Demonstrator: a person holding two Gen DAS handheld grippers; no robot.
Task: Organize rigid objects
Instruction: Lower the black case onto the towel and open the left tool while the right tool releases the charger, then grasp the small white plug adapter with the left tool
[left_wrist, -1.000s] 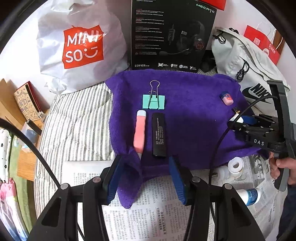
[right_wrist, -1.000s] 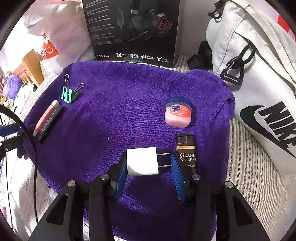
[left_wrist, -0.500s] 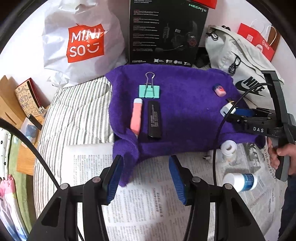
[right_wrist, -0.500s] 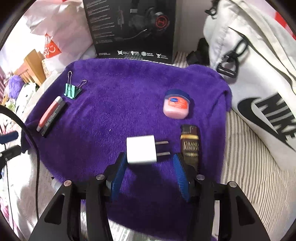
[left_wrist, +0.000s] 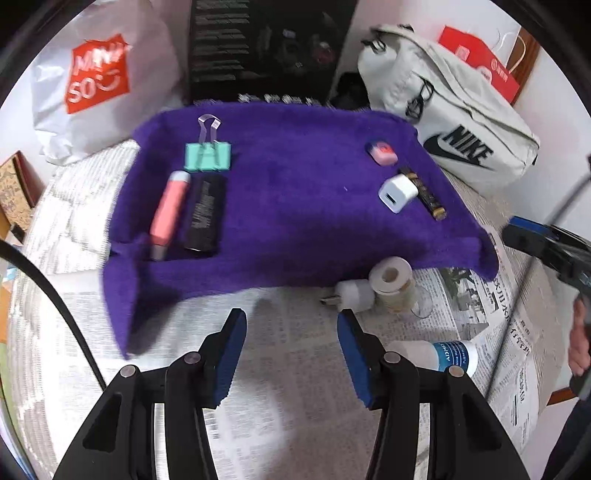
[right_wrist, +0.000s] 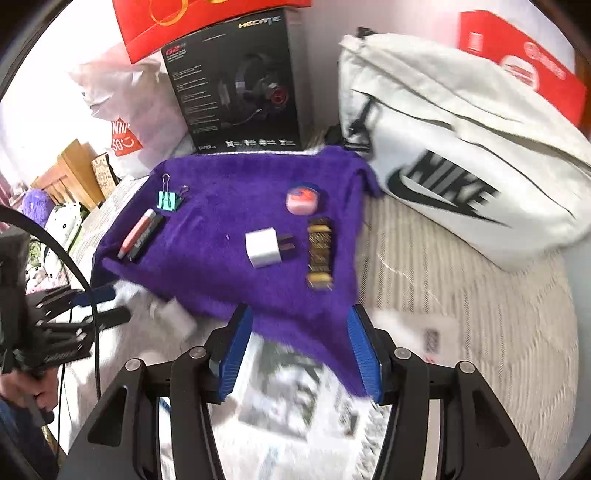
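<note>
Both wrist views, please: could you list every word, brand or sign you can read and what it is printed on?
"NIKE": white bag.
"HECATE": black headset box.
"MINI SO", partly creased: white plastic bag.
Too small or blurred: the box's fine print, newspaper, brown tube, black stick, blue-labelled bottle, red paper bag.

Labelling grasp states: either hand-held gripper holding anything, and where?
Nothing held. Right hand-held gripper has just been opening, empty; white charger lies free on the purple towel. Left hand-held gripper is open over newspaper.
</note>
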